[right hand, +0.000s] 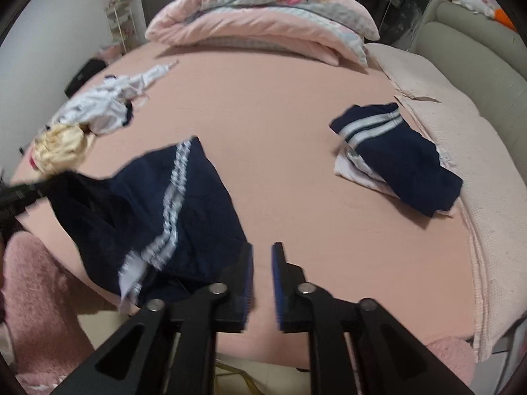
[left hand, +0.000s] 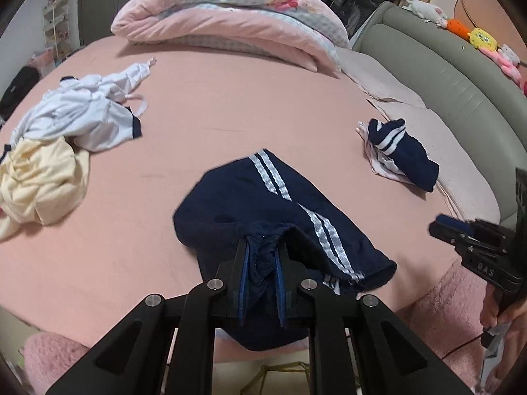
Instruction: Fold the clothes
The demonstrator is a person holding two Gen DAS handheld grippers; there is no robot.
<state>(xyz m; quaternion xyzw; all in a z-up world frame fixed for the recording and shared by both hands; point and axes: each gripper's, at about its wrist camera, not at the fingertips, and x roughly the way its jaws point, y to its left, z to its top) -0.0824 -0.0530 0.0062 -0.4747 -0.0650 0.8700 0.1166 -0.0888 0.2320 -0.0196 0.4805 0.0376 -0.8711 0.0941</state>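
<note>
Navy shorts with two white side stripes (left hand: 250,204) hang over the near edge of the pink bed, and my left gripper (left hand: 262,247) is shut on their bunched waistband. In the right wrist view the same shorts (right hand: 145,217) drape at the left, held up at their left corner by the left gripper (right hand: 23,192). My right gripper (right hand: 262,253) stands open beside the shorts' right edge with only pink sheet showing between its fingers. It also shows at the right edge of the left wrist view, right gripper (left hand: 441,227).
A folded navy striped garment (right hand: 405,161) lies on a pale piece at the right. A white garment (left hand: 82,115) and a cream one (left hand: 39,181) are heaped at the left. A rolled pink duvet (left hand: 230,23) lies at the back. A grey headboard (left hand: 444,75) runs along the right.
</note>
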